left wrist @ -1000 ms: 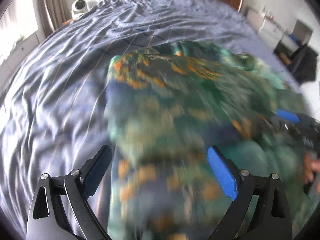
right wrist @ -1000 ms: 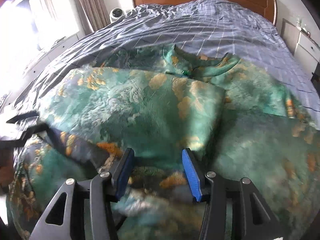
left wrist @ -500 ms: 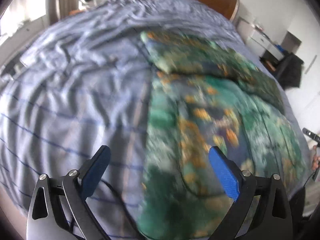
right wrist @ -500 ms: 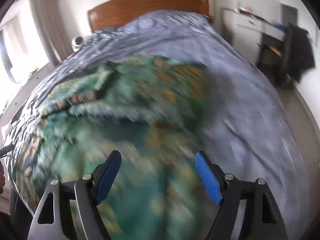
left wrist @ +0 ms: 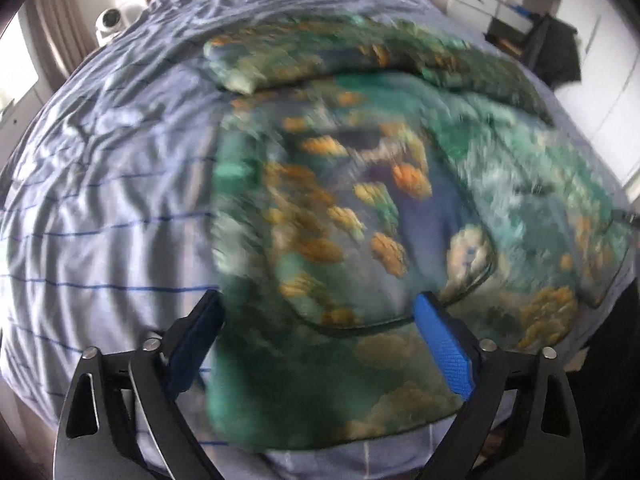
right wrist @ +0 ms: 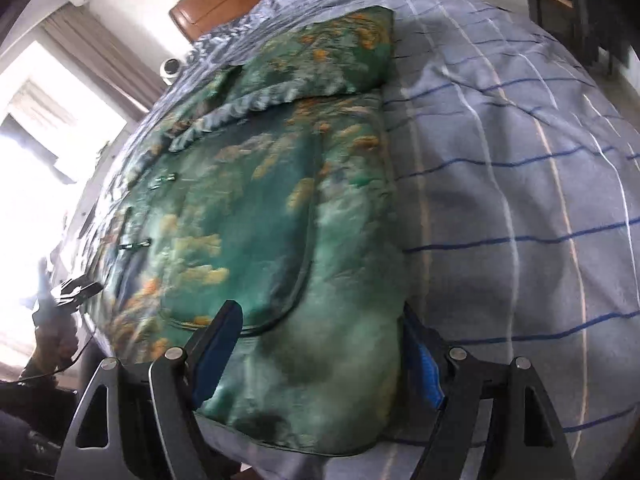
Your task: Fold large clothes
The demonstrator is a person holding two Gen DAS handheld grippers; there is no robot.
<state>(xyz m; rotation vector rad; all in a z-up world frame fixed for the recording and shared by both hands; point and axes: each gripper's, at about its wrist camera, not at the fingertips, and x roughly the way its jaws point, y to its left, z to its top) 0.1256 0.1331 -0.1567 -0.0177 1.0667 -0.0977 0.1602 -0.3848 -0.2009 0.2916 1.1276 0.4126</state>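
Left gripper point(left wrist: 320, 344) fingers point(left wrist: 440, 344) spread wide, gripping nothing, hovering over the near hem of the green patterned garment point(left wrist: 360, 208). Right gripper point(right wrist: 320, 356) fingers point(right wrist: 216, 348) likewise released, straddling the hem. Garment lying flat, sleeves folded in, on the blue striped bed point(right wrist: 520, 160).

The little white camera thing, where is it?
The small white camera sits at the top left of the left wrist view, just off the head end of the bed, beside the curtain. The right wrist view shows it near the wooden headboard.
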